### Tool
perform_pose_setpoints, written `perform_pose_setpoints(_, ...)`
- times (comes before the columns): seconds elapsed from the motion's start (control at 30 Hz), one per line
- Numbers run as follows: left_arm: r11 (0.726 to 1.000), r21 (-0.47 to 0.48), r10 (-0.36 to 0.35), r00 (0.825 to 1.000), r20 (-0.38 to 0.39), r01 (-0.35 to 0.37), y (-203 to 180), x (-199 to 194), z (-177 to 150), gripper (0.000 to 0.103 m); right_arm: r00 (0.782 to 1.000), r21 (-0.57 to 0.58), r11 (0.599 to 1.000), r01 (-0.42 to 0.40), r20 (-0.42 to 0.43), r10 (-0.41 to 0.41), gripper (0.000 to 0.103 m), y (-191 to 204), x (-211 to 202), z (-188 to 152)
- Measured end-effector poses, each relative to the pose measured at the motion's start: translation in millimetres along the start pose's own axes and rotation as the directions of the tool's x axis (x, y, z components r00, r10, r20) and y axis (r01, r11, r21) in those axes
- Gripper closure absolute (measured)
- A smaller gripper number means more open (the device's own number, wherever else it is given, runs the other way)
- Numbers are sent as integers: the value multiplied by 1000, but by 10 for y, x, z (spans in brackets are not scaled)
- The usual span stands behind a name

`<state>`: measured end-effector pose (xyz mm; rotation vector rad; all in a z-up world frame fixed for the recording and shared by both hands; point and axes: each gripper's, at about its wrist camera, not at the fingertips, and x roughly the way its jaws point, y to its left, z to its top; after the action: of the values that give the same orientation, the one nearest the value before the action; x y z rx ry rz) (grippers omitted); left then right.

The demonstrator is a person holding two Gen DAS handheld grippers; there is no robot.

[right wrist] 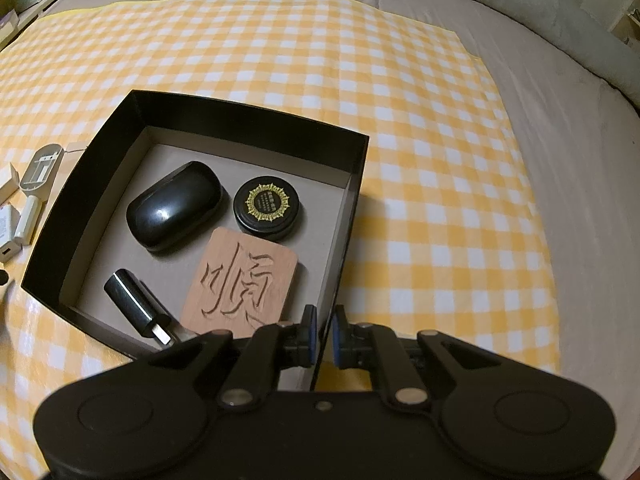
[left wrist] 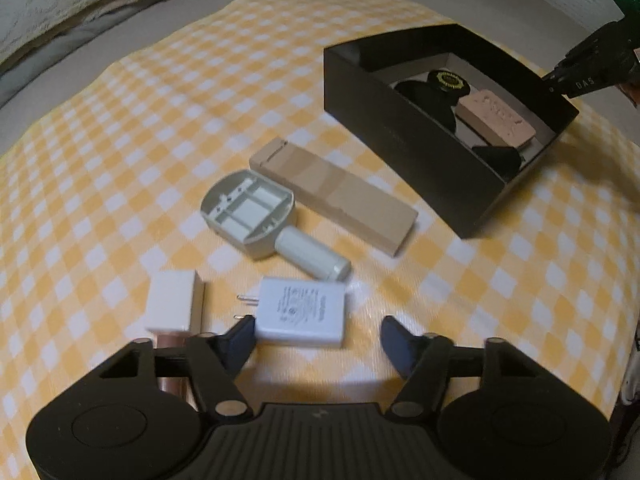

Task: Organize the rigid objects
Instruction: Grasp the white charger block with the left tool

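Letters "DAS" are showing in white on the black right tool [left wrist: 588, 76] at the left wrist view's upper right edge. A wood plaque [right wrist: 240, 280] inside the black box [right wrist: 256, 120] is bearing one big carved Chinese char, 顺. Round black tin [right wrist: 272, 208] is carrying a gold sunburst seal w/ tiny print, too small to read. White charger [left wrist: 304, 312] is showing grey spec text and cert marks, also illegible.

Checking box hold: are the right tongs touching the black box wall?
Touching. Right wrist view: right tongs are shut on the black box wall, a pad on each side.
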<state>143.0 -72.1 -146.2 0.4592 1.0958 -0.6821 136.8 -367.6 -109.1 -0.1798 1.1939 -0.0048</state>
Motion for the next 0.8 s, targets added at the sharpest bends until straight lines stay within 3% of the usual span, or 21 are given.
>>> perform_pose_setpoints(0.37, 999, -9, 52, 999, 9, -52, 17, 58, 112, 45, 1000, -16, 1000, -2, -5, 2, 94, 3, 12, 11)
perform_pose_setpoints(0.67, 988, 118, 92, 994, 66, -99, -110, 73, 152, 45, 1000, -19, 1000, -1, -6, 1, 94, 7, 24, 18)
perform_pose_setpoints(0.8, 985, 148, 73, 991, 108, -89, -117, 62, 165, 45, 1000, -22, 1000, 1, -6, -1, 94, 5, 26, 22)
